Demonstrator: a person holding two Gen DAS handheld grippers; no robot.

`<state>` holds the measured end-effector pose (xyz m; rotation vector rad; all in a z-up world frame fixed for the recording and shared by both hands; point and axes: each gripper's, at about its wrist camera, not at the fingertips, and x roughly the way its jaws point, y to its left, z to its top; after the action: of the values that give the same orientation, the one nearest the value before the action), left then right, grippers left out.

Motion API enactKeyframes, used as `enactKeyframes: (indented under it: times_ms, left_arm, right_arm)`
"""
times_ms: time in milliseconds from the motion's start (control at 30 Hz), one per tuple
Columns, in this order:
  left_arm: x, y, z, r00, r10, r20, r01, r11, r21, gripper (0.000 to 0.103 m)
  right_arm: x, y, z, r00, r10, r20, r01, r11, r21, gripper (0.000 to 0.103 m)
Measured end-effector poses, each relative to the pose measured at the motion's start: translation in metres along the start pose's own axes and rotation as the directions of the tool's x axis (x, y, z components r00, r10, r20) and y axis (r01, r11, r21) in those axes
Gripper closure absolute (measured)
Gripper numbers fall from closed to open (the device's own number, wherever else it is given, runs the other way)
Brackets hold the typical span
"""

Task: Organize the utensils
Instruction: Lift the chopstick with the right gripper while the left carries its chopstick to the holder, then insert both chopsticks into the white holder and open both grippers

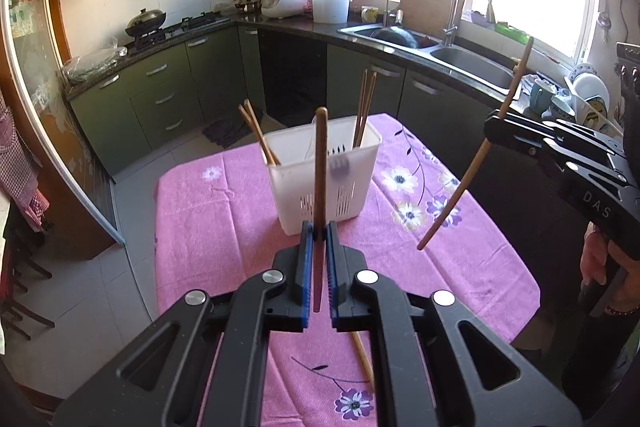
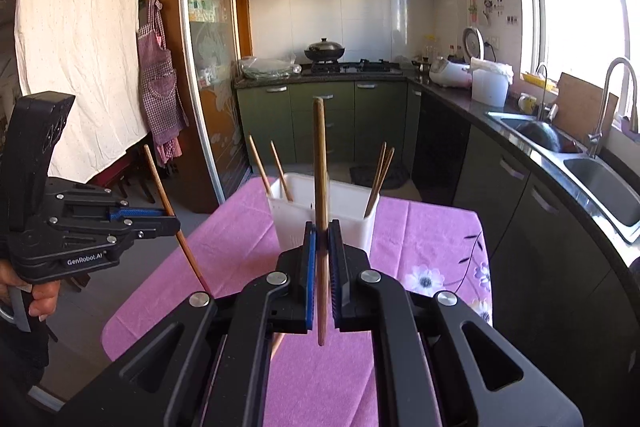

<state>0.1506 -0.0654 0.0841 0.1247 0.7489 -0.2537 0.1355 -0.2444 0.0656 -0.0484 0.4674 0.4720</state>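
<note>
Each gripper is clamped on one wooden chopstick: the left gripper (image 1: 320,233) holds its chopstick (image 1: 320,163) upright, the right gripper (image 2: 322,231) likewise (image 2: 320,163). The white utensil basket (image 1: 320,187) stands just ahead — a thin stick could pivot between the pads, or catch the rim and tip it.

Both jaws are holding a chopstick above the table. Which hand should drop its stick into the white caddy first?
Left, probably. Its chopstick stands upright, lined up with the white caddy. The right gripper's chopstick hangs tilted, off to the caddy's side.
</note>
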Motion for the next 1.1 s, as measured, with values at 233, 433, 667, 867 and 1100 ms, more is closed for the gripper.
enactKeyframes:
  times_ms: [233,433,667,867,1100]
  left_arm:
    - [-0.023,-0.008,0.068,0.988,0.012,0.156,-0.014,1.0,0.016,0.097]
    - [-0.01,-0.007,0.108,0.971,0.044,0.234,-0.045,0.999,-0.004,0.097]
    - [0.056,0.004,0.112,0.987,0.067,0.144,-0.062,0.997,-0.038,0.097]
    - [0.094,0.014,0.096,0.998,0.062,0.033,-0.061,0.997,-0.055,0.096]
    - [0.099,0.018,0.085,0.997,0.074,0.003,-0.073,0.996,-0.054,0.089]
  right_arm:
    - [0.007,-0.017,0.067,0.989,-0.013,0.148,0.009,0.999,0.032,0.096]
    - [0.046,-0.039,0.095,0.986,-0.051,0.16,0.04,0.997,0.069,0.096]
    - [0.112,-0.058,0.075,0.997,-0.055,0.05,0.05,0.994,0.097,0.096]
    - [0.144,-0.05,0.053,0.999,-0.026,-0.023,0.028,0.997,0.071,0.096]
    - [0.144,-0.04,0.042,0.999,-0.015,-0.037,0.017,0.998,0.052,0.096]
